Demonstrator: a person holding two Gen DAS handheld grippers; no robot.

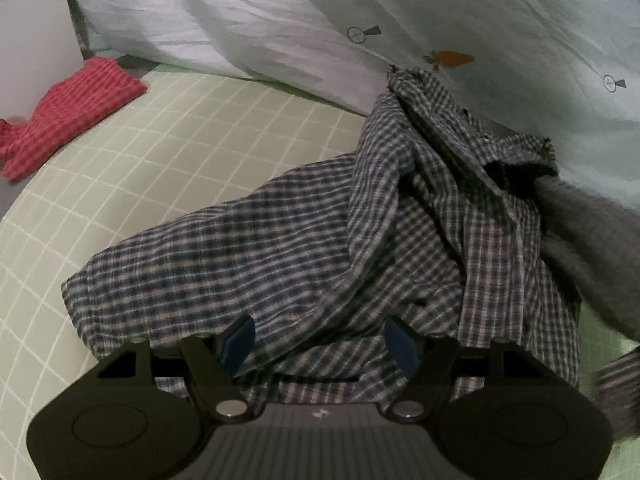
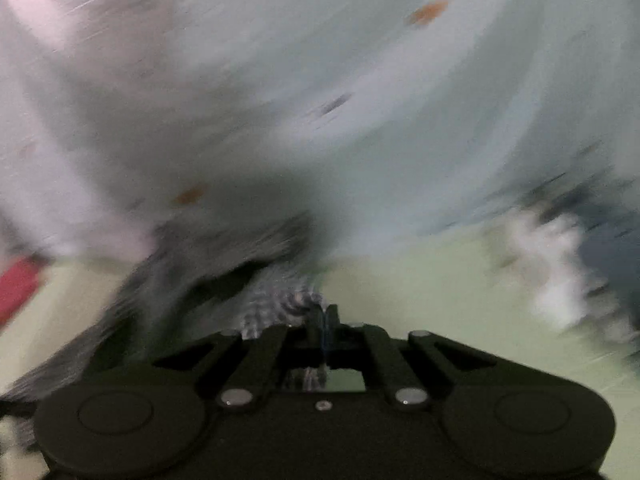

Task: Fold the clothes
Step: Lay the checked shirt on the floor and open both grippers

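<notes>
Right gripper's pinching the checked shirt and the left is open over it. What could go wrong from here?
1. The right gripper pinches only a small bunch of the dark checked cotton shirt; it may slip out.
2. The grey knit garment touches the shirt and could drag along.
3. The open left gripper might grab several crumpled layers.

Checked shirt (image 1: 320, 240) lies on the bedsheet (image 1: 140, 168), quilt (image 1: 400, 12) behind it, folded cloth (image 1: 68, 116) far left

Dim indoor light; left view sharp w/ fisheye vignette, right motion-blurred.
</notes>
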